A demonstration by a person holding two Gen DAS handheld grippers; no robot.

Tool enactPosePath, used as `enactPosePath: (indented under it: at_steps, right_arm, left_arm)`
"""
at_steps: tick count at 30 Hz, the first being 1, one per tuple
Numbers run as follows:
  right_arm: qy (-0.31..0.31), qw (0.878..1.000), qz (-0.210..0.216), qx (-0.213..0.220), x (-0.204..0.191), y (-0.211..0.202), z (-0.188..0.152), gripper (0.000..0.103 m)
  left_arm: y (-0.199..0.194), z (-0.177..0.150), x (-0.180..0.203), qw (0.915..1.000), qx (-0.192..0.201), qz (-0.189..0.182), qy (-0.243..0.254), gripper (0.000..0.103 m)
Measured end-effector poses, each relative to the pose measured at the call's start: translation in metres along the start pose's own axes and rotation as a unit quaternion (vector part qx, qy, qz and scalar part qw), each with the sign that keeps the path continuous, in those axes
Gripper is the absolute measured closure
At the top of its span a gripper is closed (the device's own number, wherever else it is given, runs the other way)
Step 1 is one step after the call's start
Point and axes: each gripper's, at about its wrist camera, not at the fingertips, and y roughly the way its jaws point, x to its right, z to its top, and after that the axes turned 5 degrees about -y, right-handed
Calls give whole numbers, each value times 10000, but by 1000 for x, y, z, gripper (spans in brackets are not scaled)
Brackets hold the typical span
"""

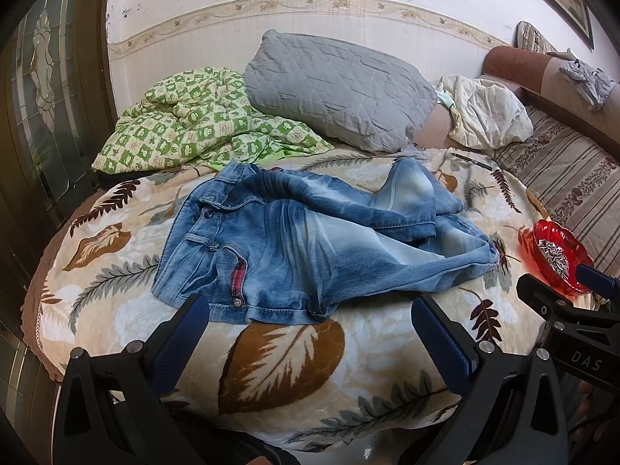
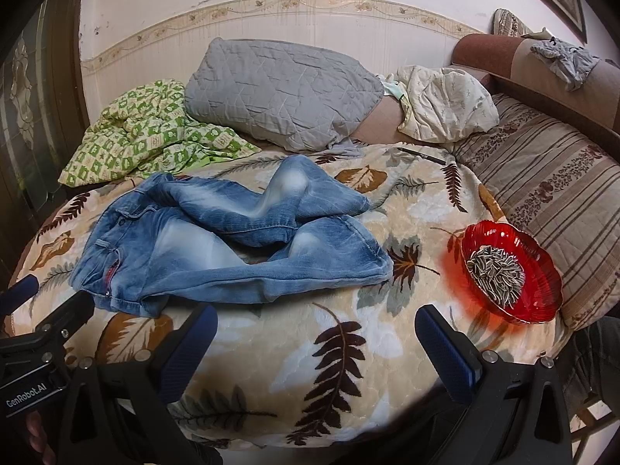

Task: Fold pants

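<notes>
My left gripper [image 1: 310,333] has black angular arms, silver screw heads and ribbed blue fingers [image 1: 182,343]. My right gripper [image 2: 316,343] matches, blue fingers [image 2: 449,352] included. Their housings carry white lettering: "DAS", "GenRobot.AI".

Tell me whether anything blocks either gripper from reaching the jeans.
Nothing visible does. Only bare leaf-print blanket lies between the open left gripper and the jeans, and likewise before the open right gripper. The red dish of sunflower seeds sits off to the right, clear of both paths.
</notes>
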Motion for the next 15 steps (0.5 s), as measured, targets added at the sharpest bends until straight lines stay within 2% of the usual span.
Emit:
enactPosePath:
  at_steps: [9, 12, 15]
  right_arm:
    - [32, 9997, 212, -101, 7, 10, 5, 0]
    - [32, 9996, 292, -27, 16, 17, 10, 0]
    - [309, 9976, 611, 61, 40, 27, 17, 0]
  left_arm:
    - [6, 14, -1, 9999, 16, -78, 98, 0]
    - [9, 30, -2, 9993, 167, -264, 206, 0]
    - [15, 50, 1, 9976, 249, -516, 401, 0]
